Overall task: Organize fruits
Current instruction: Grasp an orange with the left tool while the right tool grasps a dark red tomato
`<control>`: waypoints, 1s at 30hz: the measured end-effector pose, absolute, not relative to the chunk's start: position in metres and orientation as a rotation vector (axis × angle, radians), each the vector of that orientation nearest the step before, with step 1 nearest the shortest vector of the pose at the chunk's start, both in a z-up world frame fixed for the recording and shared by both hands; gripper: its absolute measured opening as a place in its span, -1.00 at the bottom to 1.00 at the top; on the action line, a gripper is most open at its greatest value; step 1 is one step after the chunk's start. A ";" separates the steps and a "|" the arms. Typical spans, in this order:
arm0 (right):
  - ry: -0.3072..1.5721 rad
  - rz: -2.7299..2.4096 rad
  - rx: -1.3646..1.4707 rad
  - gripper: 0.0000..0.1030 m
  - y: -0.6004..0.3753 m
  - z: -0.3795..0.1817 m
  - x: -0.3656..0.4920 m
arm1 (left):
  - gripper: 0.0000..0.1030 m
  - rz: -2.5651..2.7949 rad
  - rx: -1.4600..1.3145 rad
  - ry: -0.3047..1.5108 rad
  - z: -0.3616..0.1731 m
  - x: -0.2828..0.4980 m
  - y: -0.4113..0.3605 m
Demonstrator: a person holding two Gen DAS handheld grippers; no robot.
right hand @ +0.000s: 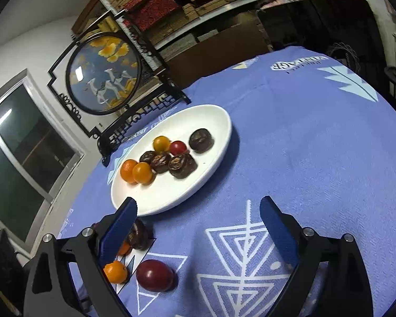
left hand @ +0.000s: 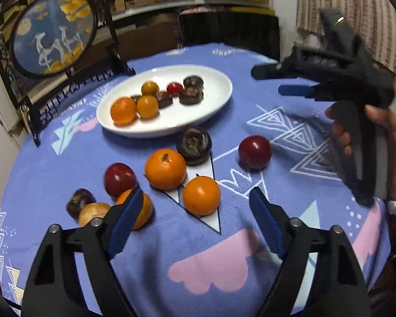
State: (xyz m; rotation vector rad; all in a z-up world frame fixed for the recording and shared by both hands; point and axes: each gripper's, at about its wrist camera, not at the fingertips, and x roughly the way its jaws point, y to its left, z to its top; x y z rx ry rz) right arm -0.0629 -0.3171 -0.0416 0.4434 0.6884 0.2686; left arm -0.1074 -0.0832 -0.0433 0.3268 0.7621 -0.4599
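Nearest the left wrist lens: left gripper (left hand: 198, 206), spread wide, nothing pinched, aimed down at a loose cluster of fruit on the table (left hand: 290, 227). Just ahead of the gap, one orange (left hand: 201, 195), with a second orange (left hand: 165, 168) touching or nearly touching it behind. Left finger partly covering a third orange (left hand: 145, 208); beside that, a pale yellow fruit (left hand: 92, 212), a small dark fruit (left hand: 78, 200) and a red plum (left hand: 119, 179). Further on, a large dark wrinkled fruit (left hand: 194, 145) and another red plum (left hand: 254, 152), apart to the right.

Probably lined up on the near orange as the easiest pick: open on the approach side, though close enough to its neighbour that a closing finger could nudge it.

Beyond the cluster, a white oval plate (left hand: 211, 105) already carrying oranges, one small red fruit and several dark fruits, so apparently the collecting spot, with room left on its near and right parts.

Right gripper (right hand: 198, 211) likewise spread and empty, held up to the right, pointing toward the plate; seemingly free after a drop-off, though that is only a guess. A person's hand (left hand: 382, 142) around its handle.

Behind the plate, a framed round picture on a dark stand (left hand: 54, 34), close to the far rim; worth minding on longer reaches. Shelves stacked with boxes behind.
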 end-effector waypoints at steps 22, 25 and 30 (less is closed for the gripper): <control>0.810 0.461 -0.126 0.81 -0.218 -0.047 -0.089 | -0.31 -0.398 0.234 0.842 -0.054 -0.096 -0.055; 0.847 0.450 -0.117 0.73 -0.218 -0.052 -0.085 | -0.31 -0.388 0.245 0.840 -0.054 -0.096 -0.058; 0.898 0.467 -0.123 0.16 -0.214 -0.060 -0.082 | -0.31 -0.387 0.257 0.839 -0.054 -0.097 -0.062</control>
